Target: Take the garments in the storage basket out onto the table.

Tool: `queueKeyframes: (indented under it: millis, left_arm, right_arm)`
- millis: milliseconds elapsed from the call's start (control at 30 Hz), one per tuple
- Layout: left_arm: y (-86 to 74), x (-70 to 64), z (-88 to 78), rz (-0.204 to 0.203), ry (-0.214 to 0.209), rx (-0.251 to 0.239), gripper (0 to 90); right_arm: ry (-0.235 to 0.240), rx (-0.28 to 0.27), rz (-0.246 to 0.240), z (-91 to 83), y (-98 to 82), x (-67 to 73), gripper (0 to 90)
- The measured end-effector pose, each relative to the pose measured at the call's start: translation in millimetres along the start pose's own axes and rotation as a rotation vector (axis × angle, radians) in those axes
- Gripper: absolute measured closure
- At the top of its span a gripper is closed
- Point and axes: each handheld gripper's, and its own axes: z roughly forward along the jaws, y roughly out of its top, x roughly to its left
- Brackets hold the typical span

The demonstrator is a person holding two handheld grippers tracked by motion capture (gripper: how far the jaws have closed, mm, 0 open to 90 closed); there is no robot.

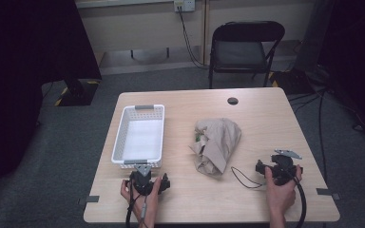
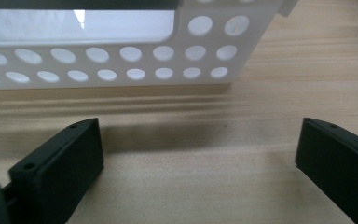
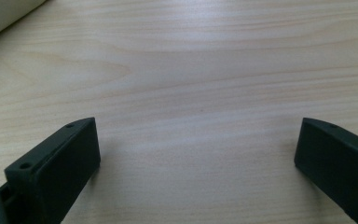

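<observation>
Your left gripper (image 1: 143,181) sits at the lower left of the high view, held low over the near edge of the wooden table (image 1: 256,118), and your right gripper (image 1: 279,170) sits at the lower right, with its cable looping off toward the bottom edge. Both are spread wide with nothing between the jaws: in the left gripper view (image 2: 198,154) bare wood fills the gap, and the right gripper view (image 3: 198,154) shows the same.

Just beyond your left gripper stands the white perforated basket (image 1: 139,135) (its short end wall faces you, close but not touching the jaws). In the left gripper view that wall (image 2: 121,60) runs across the upper part of the frame.

Near the middle of the high view, up and to the left of your right gripper, lies the crumpled beige cloth (image 1: 217,144), with something green peeking out at its left edge. A pale edge of it (image 3: 4,14) shows in the upper left corner of the right gripper view.

Past the table, at the top of the frame, stands a black folding chair (image 1: 244,47).
</observation>
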Motion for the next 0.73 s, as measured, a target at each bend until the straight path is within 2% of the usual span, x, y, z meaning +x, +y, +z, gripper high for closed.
queueKeyframes:
  millis: [67,233,733]
  left_arm:
    - [0.8,-3.3,1.4,0.009,0.024,0.009,0.0]
    - [1.5,-4.6,2.4,-0.004,0.037,0.007,0.0]
    - [1.6,-4.7,2.6,-0.006,0.038,0.007,0.0]
  right_arm:
    - [0.000,0.000,0.000,0.0,0.0,0.0,0.0]
    - [0.000,0.000,0.000,0.0,0.0,0.0,0.0]
    - [0.000,0.000,0.000,0.0,0.0,0.0,0.0]
